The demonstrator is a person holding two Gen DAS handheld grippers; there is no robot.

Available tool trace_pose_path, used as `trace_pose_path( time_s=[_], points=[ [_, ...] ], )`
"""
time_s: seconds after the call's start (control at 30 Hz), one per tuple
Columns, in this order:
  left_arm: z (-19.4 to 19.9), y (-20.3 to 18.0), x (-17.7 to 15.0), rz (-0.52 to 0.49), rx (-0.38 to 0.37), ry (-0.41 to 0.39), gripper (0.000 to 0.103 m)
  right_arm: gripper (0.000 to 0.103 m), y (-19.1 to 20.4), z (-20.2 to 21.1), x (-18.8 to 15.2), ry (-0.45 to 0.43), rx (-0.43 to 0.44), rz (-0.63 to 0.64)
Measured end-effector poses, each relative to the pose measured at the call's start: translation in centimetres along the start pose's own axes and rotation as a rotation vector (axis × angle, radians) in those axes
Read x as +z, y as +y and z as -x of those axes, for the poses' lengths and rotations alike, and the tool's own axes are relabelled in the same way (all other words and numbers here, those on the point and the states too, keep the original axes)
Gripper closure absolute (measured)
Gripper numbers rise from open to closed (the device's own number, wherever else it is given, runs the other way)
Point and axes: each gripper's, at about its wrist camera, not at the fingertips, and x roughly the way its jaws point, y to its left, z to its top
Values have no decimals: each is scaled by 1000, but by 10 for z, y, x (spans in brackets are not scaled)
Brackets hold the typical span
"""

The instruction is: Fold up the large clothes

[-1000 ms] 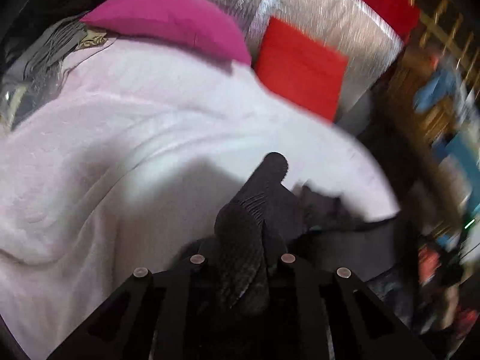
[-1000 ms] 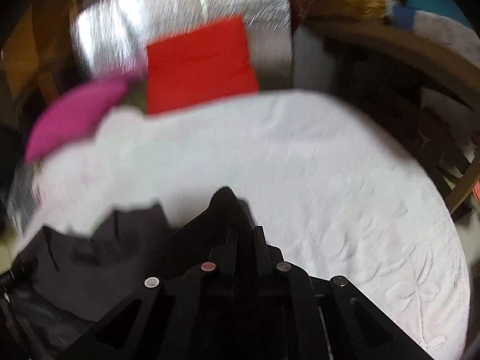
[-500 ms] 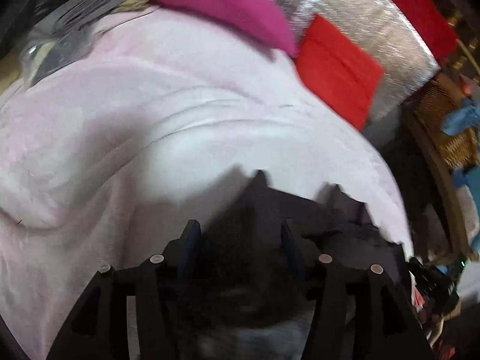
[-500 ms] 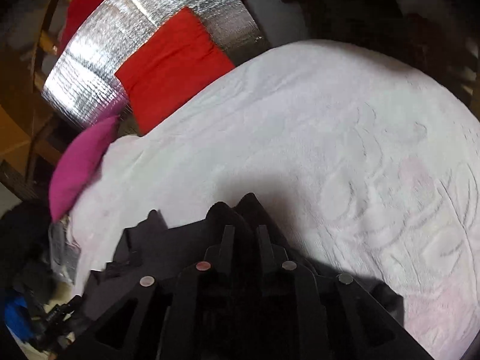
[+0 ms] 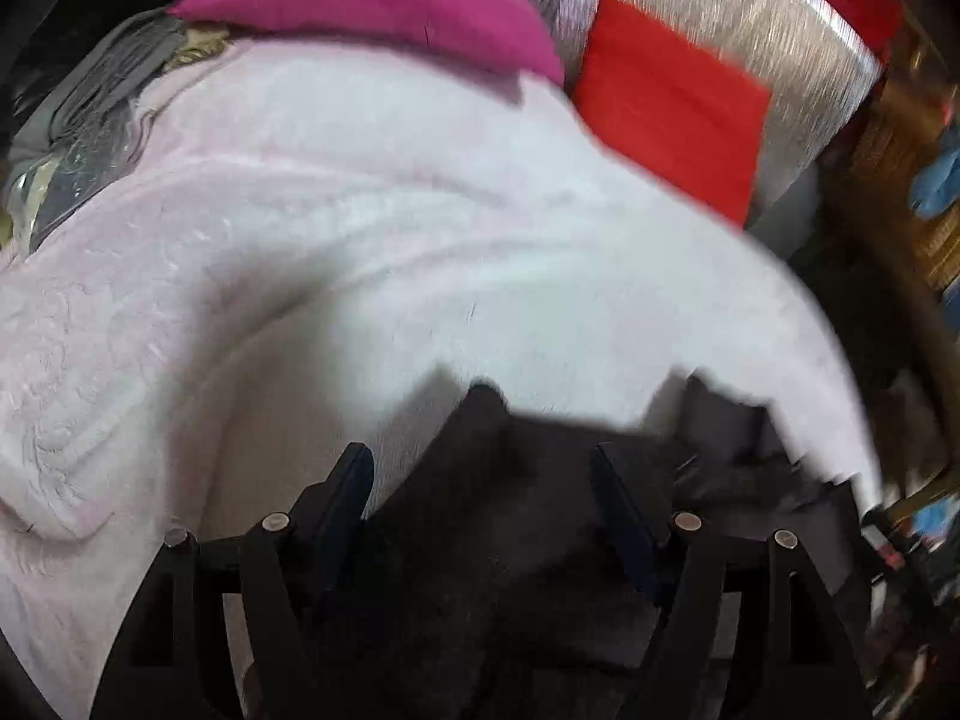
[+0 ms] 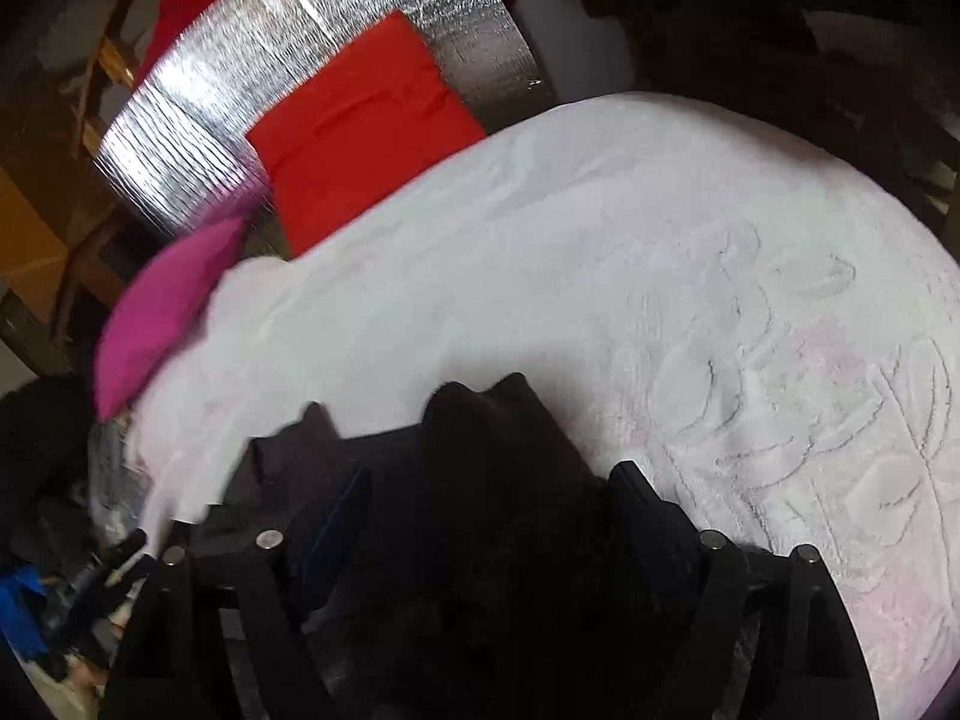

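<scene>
Both grippers, left gripper point(image 5: 480, 474) and right gripper point(image 6: 492, 492), are just opening their fingers wide, releasing the dark soft garment point(image 6: 480, 450) onto the pale pink bed cover point(image 6: 660, 240); next is regrasping an edge for folding

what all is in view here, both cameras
dark fabric garment: one, black-grey, on the blanket's near edge, bunched between both tools
pale pink fleece blanket: one, spread under the garment
magenta cushion: one, at the blanket's far edge
red cushion: one, against the silver panel
silver foil-faced panel: one, behind the cushions
grey crumpled cloth: one, far left of the blanket
left tool: black, jaws just opened, garment between them, not pinched
right tool: black, jaws just opened, garment between them, not pinched
</scene>
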Motion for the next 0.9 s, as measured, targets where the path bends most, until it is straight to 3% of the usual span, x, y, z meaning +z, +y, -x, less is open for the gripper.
trace_pose_path(
  time_s=[0.07,0.1,0.13,0.17,0.23,0.4,0.5,0.6,0.7,0.77,0.8,0.83,0.9],
  points=[
    [-12,-9,-5,-69,86,21,30,33,3,-7,-2,2,-33,24],
    [-15,-10,-8,-88,115,24,41,37,3,-10,-2,7,-49,28],
    [-16,-10,-9,-98,140,22,60,48,2,-11,-3,12,-57,25],
    [-15,-8,-9,-99,151,14,69,55,-1,-13,-3,16,-60,16],
    [-9,-2,-9,-80,108,-3,89,57,-5,-15,-2,16,-42,-10],
    [27,6,-4,-33,39,-132,95,58,-6,-11,-4,-3,-33,-10],
    [42,21,0,47,-23,-194,95,58,-10,-9,-6,-12,-11,-26],
    [30,31,0,82,-21,-172,94,58,-12,-9,-6,-13,-2,-37],
    [2,29,-2,72,5,-53,94,58,-12,-10,-6,-10,4,-38],
    [2,26,-2,76,19,-37,90,55,-15,-8,-4,-12,26,-50],
    [8,24,-3,74,12,-40,76,54,-18,-5,-4,-15,47,-67],
    [14,21,-4,69,-2,-45,53,48,-21,0,-4,-17,70,-90],
    [31,17,-11,61,9,-73,25,39,-28,12,-3,-21,112,-123]
  ],
)
